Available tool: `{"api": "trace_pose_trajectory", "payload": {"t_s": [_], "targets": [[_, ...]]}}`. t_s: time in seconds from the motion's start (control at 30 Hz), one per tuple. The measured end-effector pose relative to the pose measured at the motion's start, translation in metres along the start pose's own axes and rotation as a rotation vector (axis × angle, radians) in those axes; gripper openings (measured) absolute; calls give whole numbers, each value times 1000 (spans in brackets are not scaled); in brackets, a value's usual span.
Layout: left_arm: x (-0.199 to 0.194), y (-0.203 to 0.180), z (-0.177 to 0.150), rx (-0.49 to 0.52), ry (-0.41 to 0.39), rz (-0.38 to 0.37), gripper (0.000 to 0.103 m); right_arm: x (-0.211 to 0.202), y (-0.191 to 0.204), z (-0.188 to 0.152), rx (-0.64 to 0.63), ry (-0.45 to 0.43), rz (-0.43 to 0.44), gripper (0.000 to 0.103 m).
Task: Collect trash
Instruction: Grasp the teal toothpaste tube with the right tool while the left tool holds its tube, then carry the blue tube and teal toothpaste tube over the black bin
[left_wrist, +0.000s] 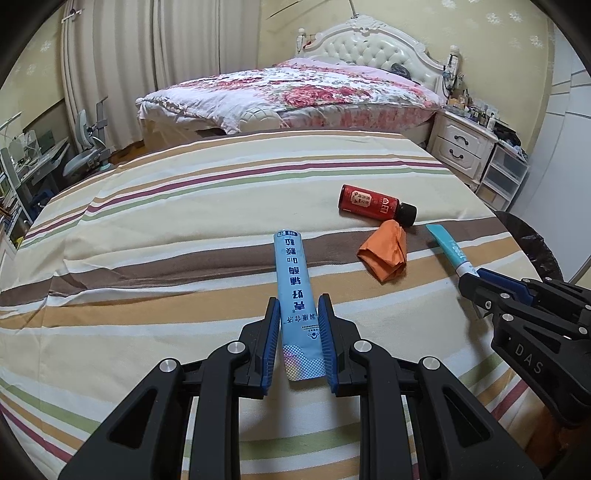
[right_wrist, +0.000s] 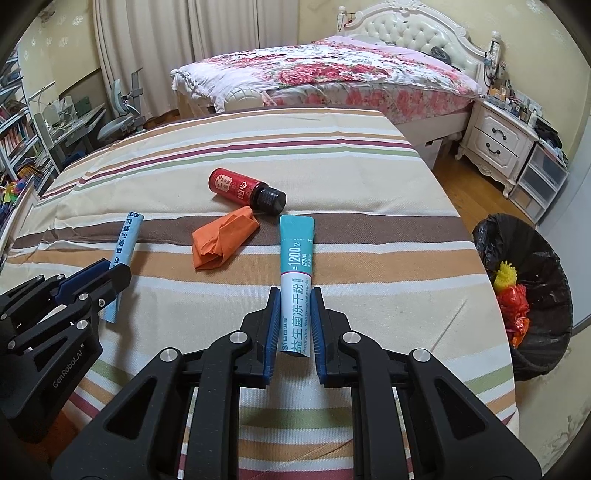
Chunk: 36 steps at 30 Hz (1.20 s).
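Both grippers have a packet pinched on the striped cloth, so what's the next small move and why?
Probably lift the right gripper and carry its teal packet to the black-lined bin at the table's right edge. It is shut on the packet, and the bin sits closest to that side.

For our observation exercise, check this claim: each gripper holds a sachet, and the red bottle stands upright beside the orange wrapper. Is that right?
Not quite. The red bottle lies on its side, not upright, as the right wrist view shows. The rest holds: it is beside the orange wrapper, and each gripper holds a sachet.
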<state>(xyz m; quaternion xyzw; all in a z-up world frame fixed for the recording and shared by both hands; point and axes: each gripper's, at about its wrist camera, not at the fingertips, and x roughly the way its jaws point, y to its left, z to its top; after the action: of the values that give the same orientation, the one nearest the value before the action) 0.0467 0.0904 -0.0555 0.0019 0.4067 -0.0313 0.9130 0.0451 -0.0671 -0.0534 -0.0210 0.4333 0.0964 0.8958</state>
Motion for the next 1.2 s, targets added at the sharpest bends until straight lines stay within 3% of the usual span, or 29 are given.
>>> {"api": "trace_pose_trajectory", "payload": {"t_s": [0.37, 0.63, 0.7, 0.77, 0.93, 1.0, 1.07, 1.2], "targets": [[-4, -7, 0, 11, -8, -10, 22, -10, -10, -1, 22, -17, -2, 16], [-3, -7, 1, 8, -3, -5, 22, 1, -13, -3, 33, 17, 21, 18], [-3, -6, 1, 6, -3, -3, 22, 5, -13, -2, 37, 26, 27, 21], [-2, -5, 1, 4, -2, -1, 22, 7, -12, -1, 34, 24, 32, 29], [1, -2, 1, -5, 3, 3, 22, 11, -7, 3, 19, 25, 18, 34], [1, -1, 0, -7, 5, 2, 22, 13, -5, 5, 5, 25, 4, 33], [2, -1, 0, -8, 6, 2, 22, 13, -2, 4, -13, 22, -17, 21], [1, -1, 0, -8, 5, 1, 22, 12, -1, 2, -18, 18, -23, 17]]}}
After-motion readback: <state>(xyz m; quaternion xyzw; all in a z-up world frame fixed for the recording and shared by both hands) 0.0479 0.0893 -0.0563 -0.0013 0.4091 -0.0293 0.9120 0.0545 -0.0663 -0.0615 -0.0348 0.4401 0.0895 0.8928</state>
